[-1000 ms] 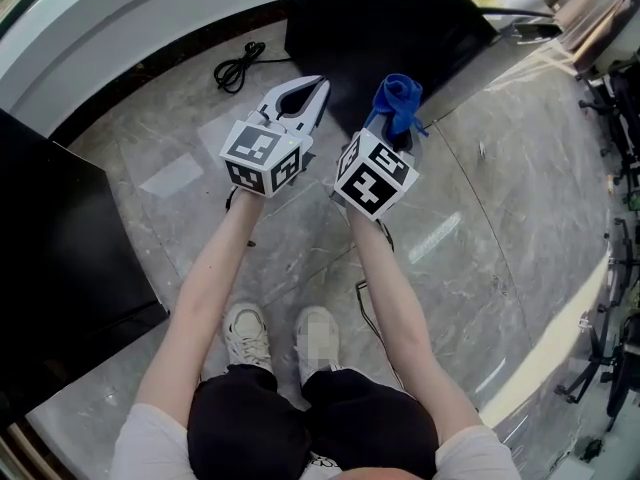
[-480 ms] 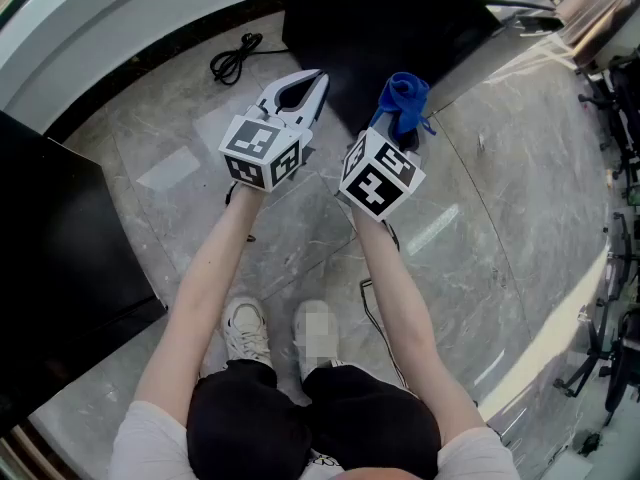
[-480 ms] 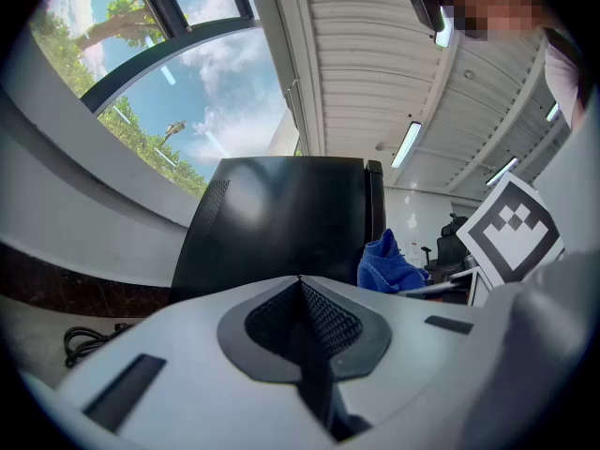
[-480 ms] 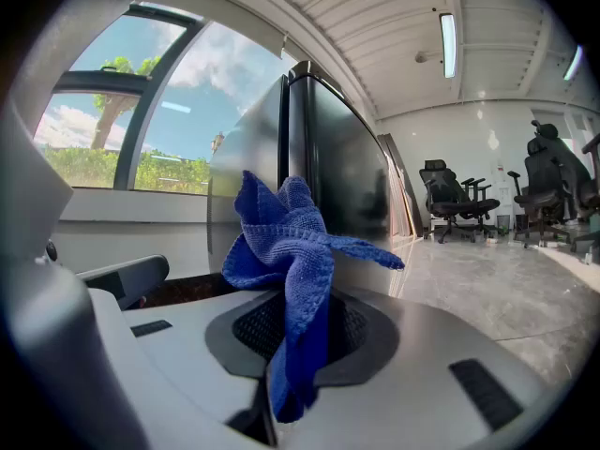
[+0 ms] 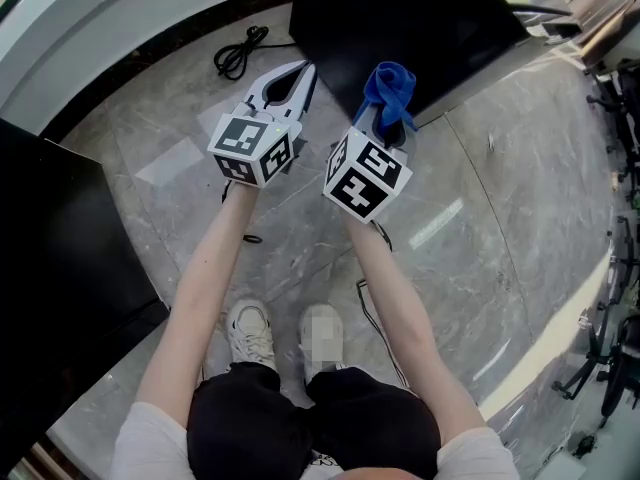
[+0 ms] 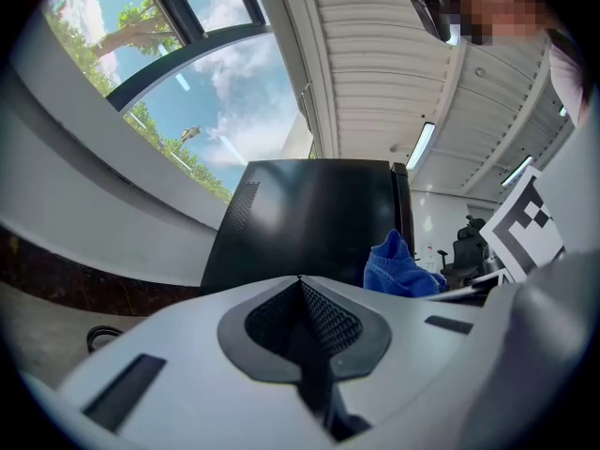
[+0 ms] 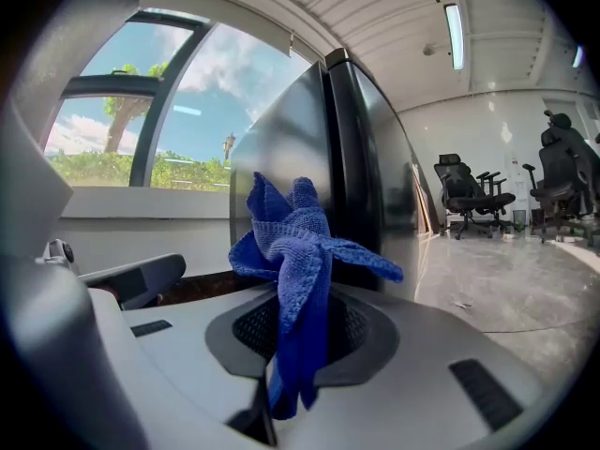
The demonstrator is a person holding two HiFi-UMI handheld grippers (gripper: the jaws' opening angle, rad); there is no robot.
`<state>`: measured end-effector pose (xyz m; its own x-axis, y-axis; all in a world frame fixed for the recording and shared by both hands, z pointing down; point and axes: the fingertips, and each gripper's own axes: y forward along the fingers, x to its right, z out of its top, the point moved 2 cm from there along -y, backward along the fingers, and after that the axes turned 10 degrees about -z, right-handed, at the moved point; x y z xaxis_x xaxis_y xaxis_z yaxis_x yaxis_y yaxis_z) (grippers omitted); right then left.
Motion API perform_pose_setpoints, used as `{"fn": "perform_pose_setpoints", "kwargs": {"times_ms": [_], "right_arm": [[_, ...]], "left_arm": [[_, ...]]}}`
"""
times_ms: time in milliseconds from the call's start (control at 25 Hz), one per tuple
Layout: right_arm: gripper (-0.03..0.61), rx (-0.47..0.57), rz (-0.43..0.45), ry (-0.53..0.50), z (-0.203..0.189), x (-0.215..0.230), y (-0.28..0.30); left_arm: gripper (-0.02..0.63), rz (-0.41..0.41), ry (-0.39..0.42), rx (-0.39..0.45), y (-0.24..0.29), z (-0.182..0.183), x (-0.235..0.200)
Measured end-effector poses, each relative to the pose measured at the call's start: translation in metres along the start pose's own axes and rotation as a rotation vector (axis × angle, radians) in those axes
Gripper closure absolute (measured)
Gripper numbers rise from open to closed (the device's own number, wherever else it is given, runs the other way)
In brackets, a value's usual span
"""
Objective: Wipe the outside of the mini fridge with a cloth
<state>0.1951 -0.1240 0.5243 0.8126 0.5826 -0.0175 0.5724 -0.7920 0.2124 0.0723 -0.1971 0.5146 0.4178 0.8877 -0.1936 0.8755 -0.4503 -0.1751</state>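
A grey marbled stone floor [image 5: 500,228] runs under a curved window wall, and the right gripper view shows trees and sky through the window [image 7: 122,129].

The black mini fridge [image 5: 400,18] stands on this floor at the far side, a little right of centre. Its door is shut, and one upright corner faces the right gripper view [image 7: 356,167]. The blue cloth [image 5: 388,93] sits just in front of the fridge's near edge. Whether it touches the fridge cannot be told.

The right gripper [image 5: 388,123] has its jaws pressed together on the lower part of the cloth [image 7: 295,251]. The bunched upper part stands up above the jaws, with one flap hanging to the right.

The left gripper [image 5: 290,83] is just to the left, level with the right one and near the fridge's left corner. Its jaws are closed tip to tip with nothing between them [image 6: 300,284]. Its own view looks at the fridge's dark side [image 6: 309,223], with the cloth [image 6: 398,268] at the right.

Each gripper carries a marker cube [image 5: 250,148] above the person's forearm.

Farther out, a coiled black cable [image 5: 238,53] lies on the floor at the far left. A large dark block [image 5: 50,248] fills the left edge. The person's pale shoes [image 5: 248,333] stand near the bottom. Office chairs [image 7: 469,190] stand far off at the right.
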Motion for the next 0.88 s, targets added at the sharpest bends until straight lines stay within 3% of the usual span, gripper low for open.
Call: {"fn": "perform_pose_setpoints", "kwargs": {"times_ms": [480,880], "right_arm": [[0.489,-0.052,0.118,0.029,-0.055,-0.123,0.092],[0.489,-0.033,0.124,0.033,-0.074,-0.226,0.189]], "left_arm": [[0.609,0.107,0.012,-0.034,-0.024,-0.029,-0.118],[0.609,0.123,0.038,-0.053,-0.016,-0.048,-0.190]]}}
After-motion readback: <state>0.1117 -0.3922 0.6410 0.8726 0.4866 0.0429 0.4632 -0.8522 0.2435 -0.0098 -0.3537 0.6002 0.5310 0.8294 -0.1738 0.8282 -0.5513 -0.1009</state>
